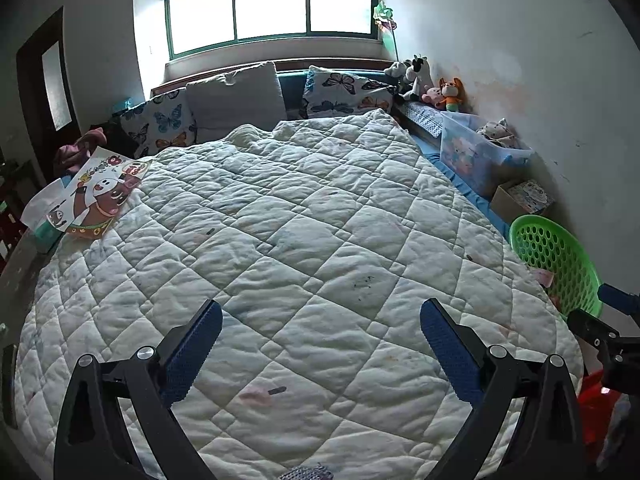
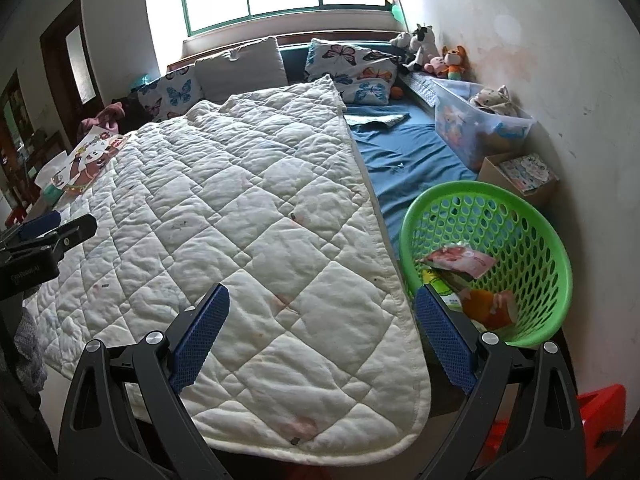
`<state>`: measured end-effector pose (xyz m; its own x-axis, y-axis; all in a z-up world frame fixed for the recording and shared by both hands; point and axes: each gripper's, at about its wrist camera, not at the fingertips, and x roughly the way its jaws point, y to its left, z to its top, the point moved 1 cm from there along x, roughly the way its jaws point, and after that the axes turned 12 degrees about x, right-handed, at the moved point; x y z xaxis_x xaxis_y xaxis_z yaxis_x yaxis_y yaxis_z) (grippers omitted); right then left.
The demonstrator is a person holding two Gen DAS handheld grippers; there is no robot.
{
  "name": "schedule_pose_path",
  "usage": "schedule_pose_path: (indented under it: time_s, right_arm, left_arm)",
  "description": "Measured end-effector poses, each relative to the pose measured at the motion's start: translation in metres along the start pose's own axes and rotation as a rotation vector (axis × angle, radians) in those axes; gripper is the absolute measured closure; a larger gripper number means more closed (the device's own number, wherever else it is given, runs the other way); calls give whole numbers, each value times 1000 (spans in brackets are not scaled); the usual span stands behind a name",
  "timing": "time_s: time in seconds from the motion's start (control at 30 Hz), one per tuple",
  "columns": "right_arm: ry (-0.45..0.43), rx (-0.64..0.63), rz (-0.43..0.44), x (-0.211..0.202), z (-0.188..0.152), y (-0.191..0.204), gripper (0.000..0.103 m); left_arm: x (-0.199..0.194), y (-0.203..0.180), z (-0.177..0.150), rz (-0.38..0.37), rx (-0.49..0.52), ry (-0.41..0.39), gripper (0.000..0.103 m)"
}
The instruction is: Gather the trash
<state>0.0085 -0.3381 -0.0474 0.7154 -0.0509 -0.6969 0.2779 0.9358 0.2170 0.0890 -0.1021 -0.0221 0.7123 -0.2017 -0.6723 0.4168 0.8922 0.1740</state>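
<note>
Crumpled, light plastic snack wrappers (image 2: 460, 262) in the green perforated plastic basket (image 2: 532, 216) at the bed's right edge pinch easily by an edge; both the left gripper (image 1: 320, 356) and right gripper (image 2: 322, 344) gape, empty.

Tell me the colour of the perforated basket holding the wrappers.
Bright green basket; clearest in the right wrist view.

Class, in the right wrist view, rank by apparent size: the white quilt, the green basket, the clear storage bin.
1. white quilt
2. green basket
3. clear storage bin, though it sits farther away, so its true size against the basket is unsure.
</note>
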Motion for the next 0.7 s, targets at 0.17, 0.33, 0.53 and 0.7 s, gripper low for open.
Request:
schedule_pose_path:
  time_s: [0.17, 0.33, 0.53, 0.7]
  right_arm:
    - [2, 0, 2, 1, -1, 1, 10]
    - [3, 3, 0, 2, -2, 2, 10]
    - [4, 4, -3, 2, -3, 2, 10]
    - [5, 7, -5, 2, -5, 1, 10]
  left_arm:
    - [0, 3, -2, 8, -6, 1, 7]
    - [1, 3, -5, 9, -8, 6, 7]
    - [2, 0, -8, 3, -5, 10, 7]
    - [2, -1, -10, -3, -5, 12, 7]
